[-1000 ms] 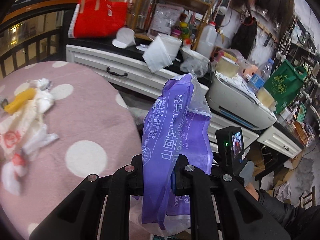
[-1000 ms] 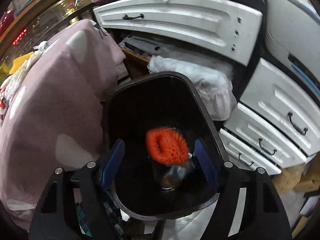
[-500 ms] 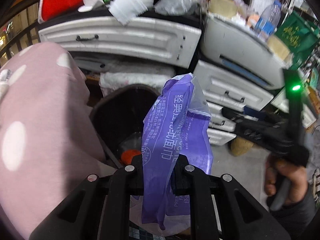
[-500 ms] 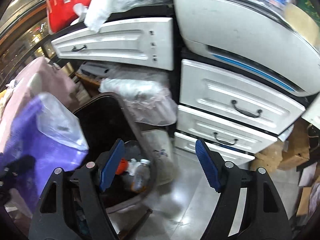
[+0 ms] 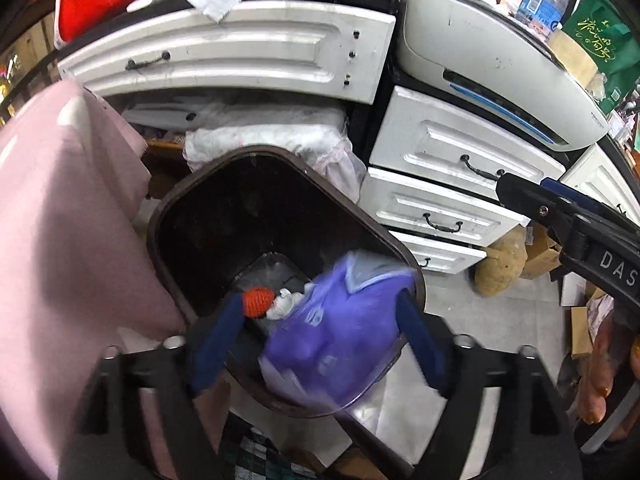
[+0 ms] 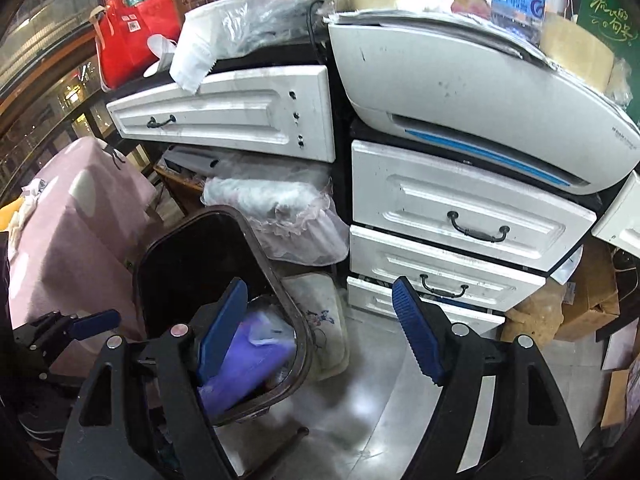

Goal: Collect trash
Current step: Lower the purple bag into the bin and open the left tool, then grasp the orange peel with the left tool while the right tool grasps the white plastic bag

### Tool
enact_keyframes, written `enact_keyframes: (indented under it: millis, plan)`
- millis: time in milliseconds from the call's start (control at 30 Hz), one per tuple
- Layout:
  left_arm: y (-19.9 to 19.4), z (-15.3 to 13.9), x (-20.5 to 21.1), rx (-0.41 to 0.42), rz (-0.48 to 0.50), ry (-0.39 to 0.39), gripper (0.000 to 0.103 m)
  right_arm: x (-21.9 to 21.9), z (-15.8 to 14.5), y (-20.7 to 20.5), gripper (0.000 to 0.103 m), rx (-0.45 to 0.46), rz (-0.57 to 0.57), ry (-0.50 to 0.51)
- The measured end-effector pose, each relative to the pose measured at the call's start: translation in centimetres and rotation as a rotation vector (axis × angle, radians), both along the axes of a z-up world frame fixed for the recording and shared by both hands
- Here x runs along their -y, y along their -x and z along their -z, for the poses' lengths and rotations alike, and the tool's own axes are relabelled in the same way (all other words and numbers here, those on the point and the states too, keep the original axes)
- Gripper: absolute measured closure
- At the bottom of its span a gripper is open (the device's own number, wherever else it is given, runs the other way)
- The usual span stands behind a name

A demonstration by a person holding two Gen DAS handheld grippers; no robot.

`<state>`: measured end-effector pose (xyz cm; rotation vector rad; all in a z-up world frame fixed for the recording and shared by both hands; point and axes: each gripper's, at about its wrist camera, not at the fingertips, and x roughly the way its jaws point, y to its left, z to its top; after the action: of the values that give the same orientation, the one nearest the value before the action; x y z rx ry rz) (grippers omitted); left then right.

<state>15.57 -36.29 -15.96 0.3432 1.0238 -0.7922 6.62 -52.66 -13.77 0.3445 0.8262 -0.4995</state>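
Left wrist view: one dark bin (image 5: 168, 216), one purple wrapper (image 5: 340, 332), one red-orange scrubby thing (image 5: 259, 301), one scrap of white crumpled paper (image 5: 285, 303). Left gripper (image 5: 320, 344) spread wide, both blue pads (image 5: 218, 344) apart, nothing clamped. The purple wrapper sits between the two fingers, blurred, inside the bin against its near right rim; cannot tell if it touches either pad. Red-orange thing and white paper lie just left of it in the bin bottom. Pink dotted cloth (image 5: 60, 220) hangs at the left, touching the bin's side. Three white drawers (image 5: 460, 152) stacked right of the bin, one wide drawer front (image 5: 240, 48) above it, a grey-white printer (image 5: 492, 52) on top of the stack. Right gripper (image 5: 560, 212) enters at the right edge.

Right wrist view: one bin (image 6: 260, 248), one purple wrapper (image 6: 248, 356) down in it. Right gripper (image 6: 320, 332) wide apart, empty, touching nothing. The wrapper lies just behind its left blue pad (image 6: 222, 332), inside the bin. Left gripper (image 6: 80, 326) pokes in at far left, beside the bin. Same three drawers (image 6: 460, 208) and printer (image 6: 460, 92) behind.
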Motion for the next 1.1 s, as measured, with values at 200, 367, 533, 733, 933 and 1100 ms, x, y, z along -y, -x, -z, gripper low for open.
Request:
enact_keyframes:
  millis: [200,367,533,733,933,1100]
  plan:
    - [0.8,-1.3,-0.7,0.011,-0.001,0.029,0.018,-0.4,-0.5,-0.1,0.027,0.002,-0.010,0.005]
    - [1.9,-3.2,-2.4,0.048,0.003,0.073,0.014,-1.5,-1.2,-0.6,0.026,0.008,-0.043,0.018]
    - [3.0,-5.3,-5.2,0.077,-0.014,0.125,0.011,-3.7,-2.2,-1.5,0.024,0.022,-0.111,0.025]
    - [3.7,-7.9,-9.9,0.129,-0.056,0.185,0.007,-7.8,-3.5,-3.7,0.021,0.034,-0.240,0.027]
    - [2.8,-10.0,-16.6,0.186,-0.158,0.209,0.006,-13.6,-5.1,-6.3,0.020,0.064,-0.407,0.024]
    - [1.3,-10.9,-23.5,0.215,-0.288,0.205,0.006,-18.8,-5.7,-8.0,0.020,0.070,-0.554,0.029]
